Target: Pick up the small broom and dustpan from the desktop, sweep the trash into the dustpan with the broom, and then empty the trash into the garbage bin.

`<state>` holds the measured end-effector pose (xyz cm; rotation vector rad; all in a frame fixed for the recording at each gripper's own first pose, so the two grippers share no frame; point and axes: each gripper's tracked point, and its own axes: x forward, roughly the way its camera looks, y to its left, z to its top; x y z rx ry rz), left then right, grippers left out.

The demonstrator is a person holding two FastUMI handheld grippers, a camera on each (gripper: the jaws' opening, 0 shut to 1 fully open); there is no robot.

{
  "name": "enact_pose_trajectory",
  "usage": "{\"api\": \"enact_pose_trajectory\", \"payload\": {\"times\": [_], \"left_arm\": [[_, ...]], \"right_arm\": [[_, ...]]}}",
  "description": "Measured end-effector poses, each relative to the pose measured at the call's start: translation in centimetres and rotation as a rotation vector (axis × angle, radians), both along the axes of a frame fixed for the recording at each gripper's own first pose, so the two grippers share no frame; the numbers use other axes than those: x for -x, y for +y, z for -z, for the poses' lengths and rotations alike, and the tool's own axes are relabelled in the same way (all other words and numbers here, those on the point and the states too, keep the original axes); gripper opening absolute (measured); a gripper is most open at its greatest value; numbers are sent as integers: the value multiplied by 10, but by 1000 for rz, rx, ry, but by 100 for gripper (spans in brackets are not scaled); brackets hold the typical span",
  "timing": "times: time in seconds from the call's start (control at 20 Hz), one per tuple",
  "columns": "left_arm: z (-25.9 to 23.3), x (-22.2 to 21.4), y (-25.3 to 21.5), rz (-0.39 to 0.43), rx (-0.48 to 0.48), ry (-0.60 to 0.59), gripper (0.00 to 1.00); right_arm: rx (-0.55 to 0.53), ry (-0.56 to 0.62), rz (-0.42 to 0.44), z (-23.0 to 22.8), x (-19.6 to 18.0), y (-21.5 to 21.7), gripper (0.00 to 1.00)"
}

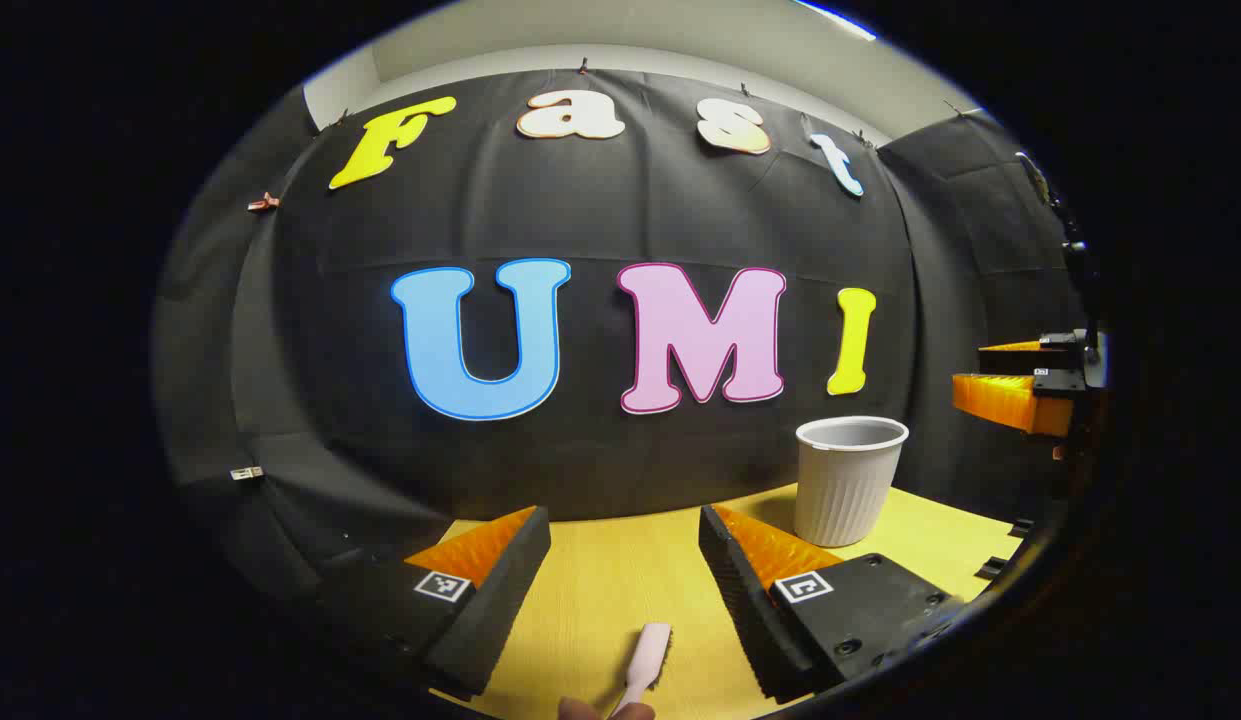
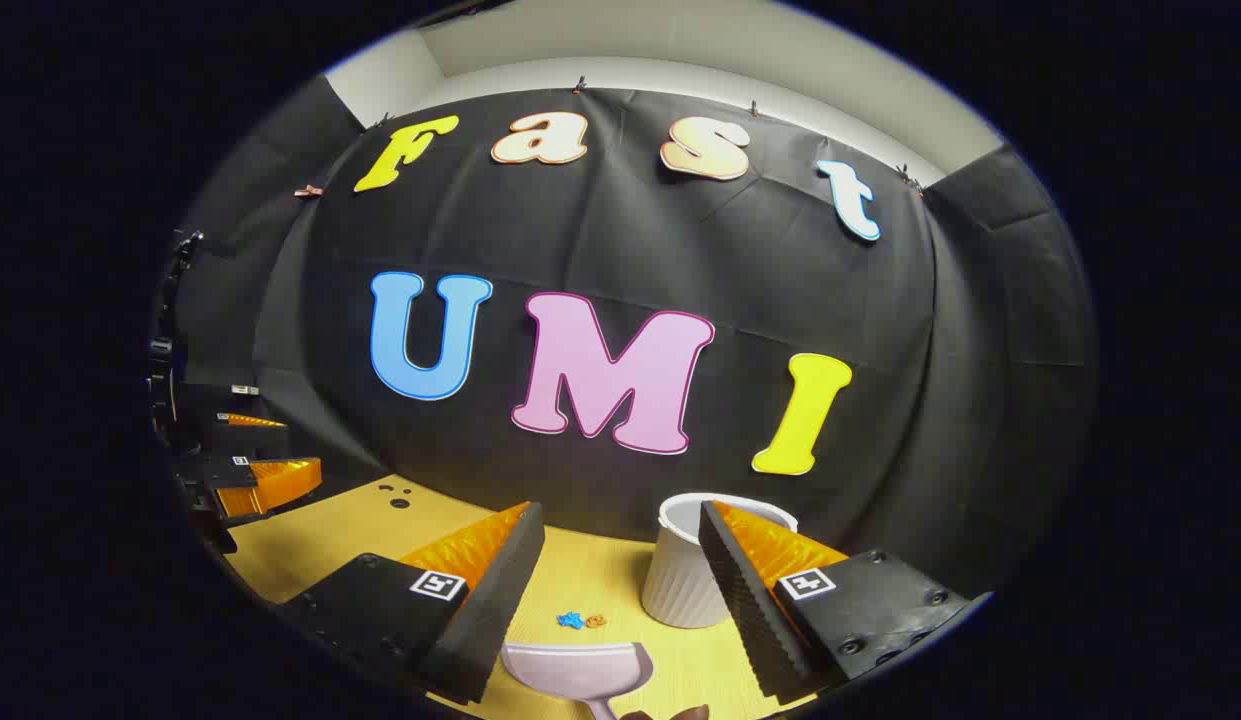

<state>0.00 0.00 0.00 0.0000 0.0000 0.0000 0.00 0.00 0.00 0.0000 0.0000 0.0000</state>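
I see yellow desktop (image 1: 600,590) against booth wall. Garbage bin (image 1: 848,478), ribbed, upright, stands at far right of desktop. Left gripper (image 1: 625,560) released, jaws wide, nothing between them; small broom (image 1: 646,662) lies near, below it. Right gripper (image 2: 620,570) released likewise, over dustpan (image 2: 578,668), bin just behind its right finger. Trash (image 2: 580,621), small blue and orange bits, lies just beyond dustpan.

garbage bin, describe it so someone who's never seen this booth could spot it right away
Start at the yellow wooden desktop in front of the black cloth wall. Near its far edge, by the wall, stands the garbage bin, an open-topped pale bucket. Its upright shape and vertically ribbed sides set it apart from the flat pale dustpan and the small broom.
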Motion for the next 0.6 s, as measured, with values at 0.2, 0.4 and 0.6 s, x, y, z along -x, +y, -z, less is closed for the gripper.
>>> {"api": "enact_pose_trajectory", "payload": {"times": [0.2, 0.4, 0.6], "left_arm": [[2, -4, 8, 5, -2, -3, 94], [7, -9, 15, 13, -14, -1, 95], [9, -11, 18, 3, 10, -1, 94]], "right_arm": [[2, 5, -1, 1, -3, 9, 97], [5, 12, 7, 4, -3, 15, 97], [13, 22, -4, 7, -9, 18, 97]]}}
